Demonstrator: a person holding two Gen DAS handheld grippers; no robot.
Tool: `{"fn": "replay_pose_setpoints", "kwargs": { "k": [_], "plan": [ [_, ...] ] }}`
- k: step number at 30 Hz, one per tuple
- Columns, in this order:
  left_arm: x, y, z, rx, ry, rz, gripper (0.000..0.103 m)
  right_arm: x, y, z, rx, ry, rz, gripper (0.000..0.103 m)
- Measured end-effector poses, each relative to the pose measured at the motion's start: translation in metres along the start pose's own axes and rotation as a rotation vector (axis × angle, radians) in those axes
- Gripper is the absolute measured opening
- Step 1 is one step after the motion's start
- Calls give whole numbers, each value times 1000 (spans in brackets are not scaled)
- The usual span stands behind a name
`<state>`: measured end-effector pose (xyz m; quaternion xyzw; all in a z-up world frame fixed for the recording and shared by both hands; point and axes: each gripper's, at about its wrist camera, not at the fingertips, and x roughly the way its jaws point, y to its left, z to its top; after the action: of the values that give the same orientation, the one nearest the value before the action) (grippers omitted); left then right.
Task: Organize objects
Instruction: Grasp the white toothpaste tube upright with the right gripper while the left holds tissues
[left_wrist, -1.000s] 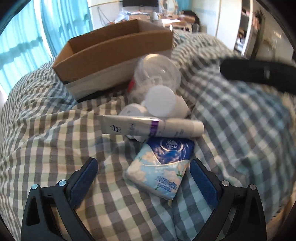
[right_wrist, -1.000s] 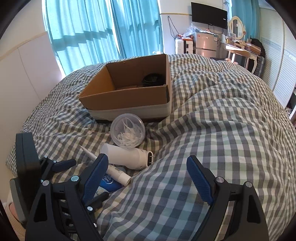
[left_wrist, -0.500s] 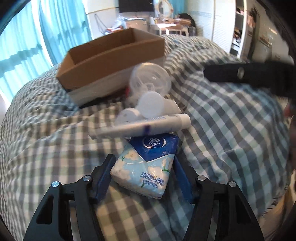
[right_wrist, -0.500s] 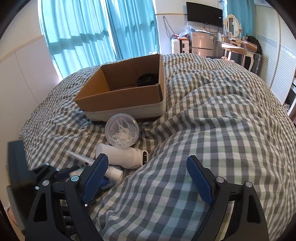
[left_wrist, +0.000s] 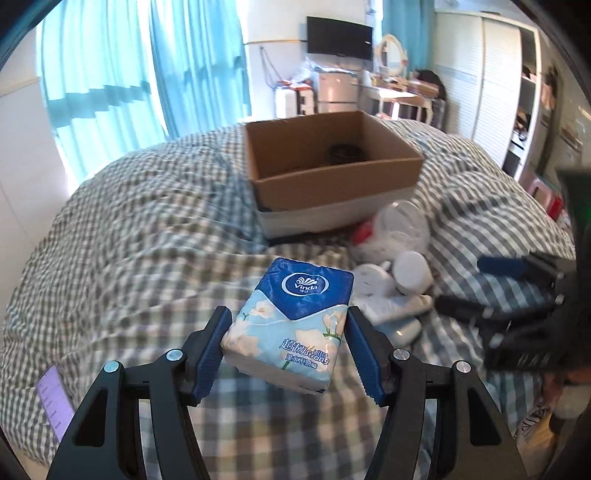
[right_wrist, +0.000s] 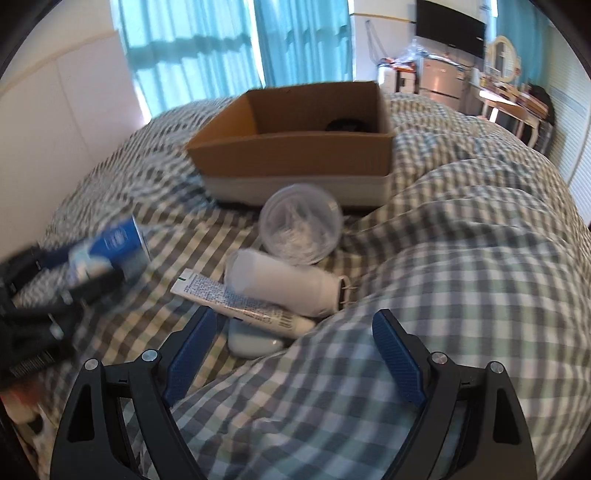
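My left gripper (left_wrist: 286, 338) is shut on a blue and white tissue pack (left_wrist: 295, 321) and holds it above the checked bedspread; it also shows blurred in the right wrist view (right_wrist: 107, 251). An open cardboard box (left_wrist: 332, 166) stands beyond, with a dark round thing inside (left_wrist: 345, 151). My right gripper (right_wrist: 291, 350) is open and empty, just short of a white tube (right_wrist: 240, 299), a white bottle (right_wrist: 284, 282), a clear round container (right_wrist: 299, 229) and a pale blue case (right_wrist: 251, 341).
A purple phone (left_wrist: 55, 406) lies at the bed's left edge. The bedspread (right_wrist: 461, 258) bulges high on the right. Curtains, a wall and furniture stand behind the bed.
My left gripper closed on the tissue pack and lifted it off the bed, swinging left. My right gripper moved closer to the pile of items.
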<state>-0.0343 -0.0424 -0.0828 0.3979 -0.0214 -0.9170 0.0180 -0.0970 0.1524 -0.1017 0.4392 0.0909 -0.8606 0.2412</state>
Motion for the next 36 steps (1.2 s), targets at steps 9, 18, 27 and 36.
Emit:
{"fn": "replay_pose_setpoints", "kwargs": {
  "k": [9,18,27,36],
  "plan": [
    [7,12,-7,-30,21,10,64,33,39,-11,-211,97,-79,87],
    [13,14,-12,-45,39,-3,64,61,50,-7,-254,134,-126,70],
    [16,11,-14,-35,46,-3,64,56,43,0,-183,104,-108,40],
    [17,11,-14,-29,47,-2,64,33,38,3,-148,49,-33,22]
  ]
}}
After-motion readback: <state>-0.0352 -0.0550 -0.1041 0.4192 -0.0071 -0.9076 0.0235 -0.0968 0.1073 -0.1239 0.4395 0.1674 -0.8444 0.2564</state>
